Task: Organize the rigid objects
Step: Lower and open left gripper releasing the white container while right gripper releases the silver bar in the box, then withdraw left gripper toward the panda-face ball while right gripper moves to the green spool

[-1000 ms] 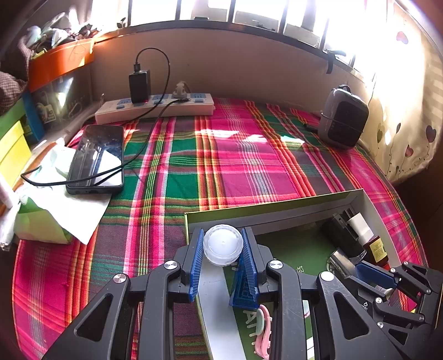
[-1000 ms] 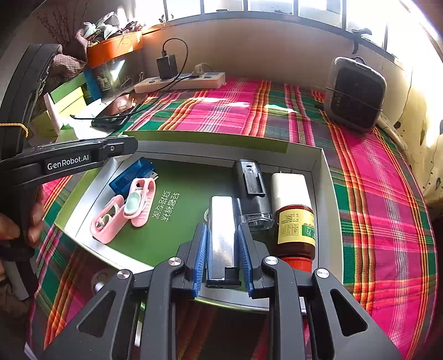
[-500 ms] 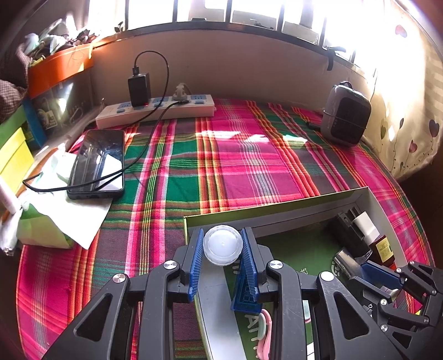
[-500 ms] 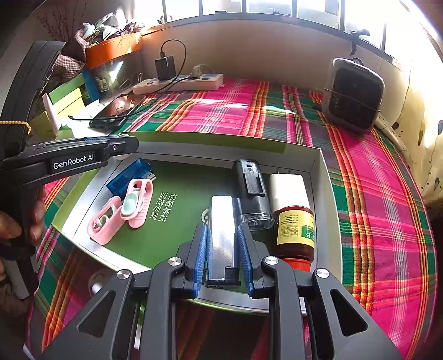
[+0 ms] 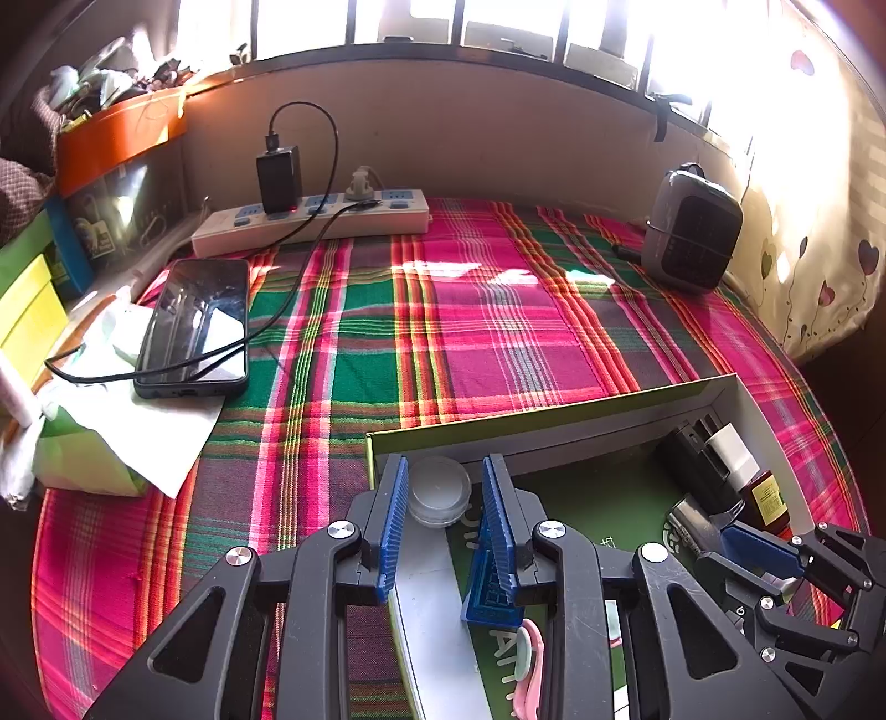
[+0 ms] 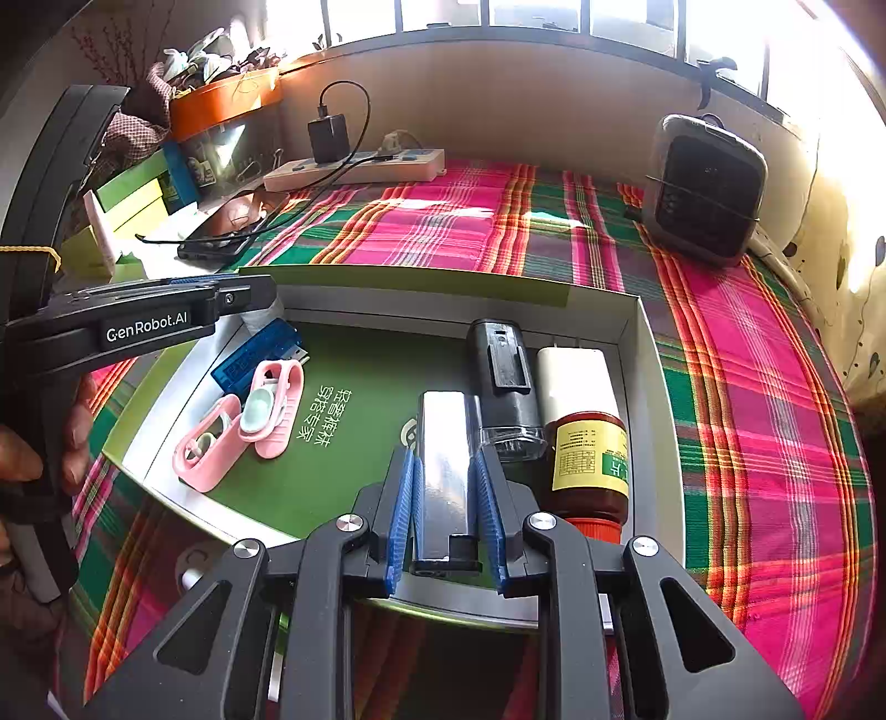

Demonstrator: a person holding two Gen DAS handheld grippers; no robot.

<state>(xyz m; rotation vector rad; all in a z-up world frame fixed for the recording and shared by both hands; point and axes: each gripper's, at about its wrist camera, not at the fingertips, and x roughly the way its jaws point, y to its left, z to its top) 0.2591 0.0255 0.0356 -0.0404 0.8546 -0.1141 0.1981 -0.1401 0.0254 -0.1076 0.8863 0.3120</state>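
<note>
Plaid cloth (image 5: pixel 498 343), green tray (image 6: pixel 642 354), left tool (image 5: pixel 443 515) tilted down clamping clear jar (image 5: pixel 438 490), right tool (image 6: pixel 446 509) tilted down clamping silver bar (image 6: pixel 446 465)

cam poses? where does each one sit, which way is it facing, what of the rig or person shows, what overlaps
Left wrist: on the left gripper, looking down-forward at a clear round cap between its fingers, over the tray's corner; right gripper at lower right.
Right wrist: on the right gripper, over the tray, clamping a silver bar; left gripper and hand at left.
Shared: tray, power strip, heater.

Harsh window (image 5: pixel 498 22) glare; edges warped, corners perhaps vignetted.
</note>
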